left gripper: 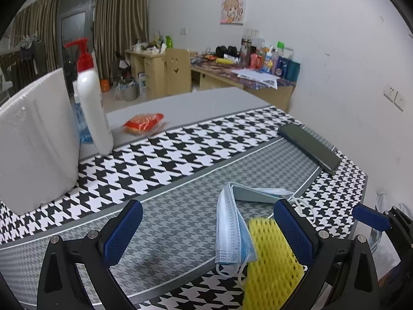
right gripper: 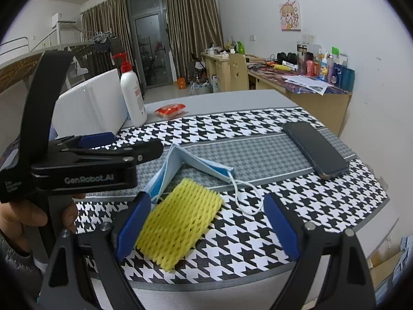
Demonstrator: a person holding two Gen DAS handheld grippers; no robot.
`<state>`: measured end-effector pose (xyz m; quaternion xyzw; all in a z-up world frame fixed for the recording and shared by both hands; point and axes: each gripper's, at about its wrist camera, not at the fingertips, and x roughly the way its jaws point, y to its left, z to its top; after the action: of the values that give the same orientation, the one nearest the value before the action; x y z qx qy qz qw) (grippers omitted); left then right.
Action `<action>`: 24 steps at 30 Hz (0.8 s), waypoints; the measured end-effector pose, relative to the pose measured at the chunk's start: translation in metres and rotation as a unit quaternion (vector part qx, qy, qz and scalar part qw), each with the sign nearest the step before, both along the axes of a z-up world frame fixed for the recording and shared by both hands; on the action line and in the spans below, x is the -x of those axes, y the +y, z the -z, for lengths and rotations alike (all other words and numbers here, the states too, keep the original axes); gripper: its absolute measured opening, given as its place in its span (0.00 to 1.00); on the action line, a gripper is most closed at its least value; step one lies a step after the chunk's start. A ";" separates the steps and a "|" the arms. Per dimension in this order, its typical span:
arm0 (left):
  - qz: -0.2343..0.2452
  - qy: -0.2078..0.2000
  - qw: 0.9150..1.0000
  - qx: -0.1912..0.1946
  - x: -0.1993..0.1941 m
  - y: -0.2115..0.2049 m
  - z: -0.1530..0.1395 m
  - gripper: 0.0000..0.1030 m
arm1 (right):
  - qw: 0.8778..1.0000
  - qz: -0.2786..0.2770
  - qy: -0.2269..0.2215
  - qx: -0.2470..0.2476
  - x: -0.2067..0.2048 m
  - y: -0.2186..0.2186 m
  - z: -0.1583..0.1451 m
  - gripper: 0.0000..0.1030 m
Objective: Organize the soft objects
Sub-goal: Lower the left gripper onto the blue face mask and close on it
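— Yellow foam net (right gripper: 178,222) lies nearest, flat on the houndstooth mat (right gripper: 232,129) at the near edge of the desk (right gripper: 232,98). Its long axis runs from near left to far right.

— And the mask?

— Blue face mask (right gripper: 198,165) sits just beyond the net, folded into a bent shape with its corner pointing far and left. One end overlaps the net's far left corner; a white ear loop (right gripper: 245,196) trails to the near right.

— Any containers?

— White pump bottle (right gripper: 133,98) with a red top stands upright at the far left beside a white foam box (right gripper: 90,106); what they hold I cannot tell.

— How do the claws stand?

— Right claw (right gripper: 206,224) is wide open, its blue pads on either side of the net and holding nothing. Left claw (left gripper: 206,235) is also open and empty; its right pad (left gripper: 294,232) stands just in front of the net's right edge, and whether it touches the net I cannot tell.

— Anything else?

— Dark phone (right gripper: 315,149) lies far right; an orange packet (right gripper: 170,109) lies past the mat.
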<state>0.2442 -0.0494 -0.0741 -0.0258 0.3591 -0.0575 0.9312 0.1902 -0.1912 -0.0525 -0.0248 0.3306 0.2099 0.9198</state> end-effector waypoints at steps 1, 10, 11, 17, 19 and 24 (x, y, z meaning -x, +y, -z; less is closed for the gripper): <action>0.001 0.001 1.000 0.001 -0.001 0.000 0.001 0.99 | 1.000 -0.001 0.001 0.000 0.000 0.001 0.000 0.89; 0.007 0.021 1.000 -0.006 -0.012 -0.007 0.013 0.91 | 1.000 -0.010 0.016 -0.006 -0.007 0.001 0.010 0.89; 0.010 0.026 1.000 -0.007 -0.015 -0.009 0.015 0.87 | 1.000 -0.010 0.018 -0.005 -0.008 0.001 0.011 0.89; 0.023 0.050 0.998 -0.001 -0.028 -0.011 0.027 0.62 | 0.999 -0.022 0.033 0.004 -0.011 0.008 0.021 0.89; 0.026 0.053 0.998 0.000 -0.030 -0.011 0.030 0.55 | 0.999 -0.025 0.037 0.006 -0.011 0.010 0.024 0.89; 0.028 0.062 0.998 0.006 -0.034 -0.011 0.036 0.41 | 0.998 -0.032 0.045 0.010 -0.010 0.014 0.031 0.89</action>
<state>0.2784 -0.0605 -0.1100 -0.0249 0.4160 -0.0839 0.9051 0.2002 -0.1774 -0.0831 -0.0355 0.3724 0.2366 0.8967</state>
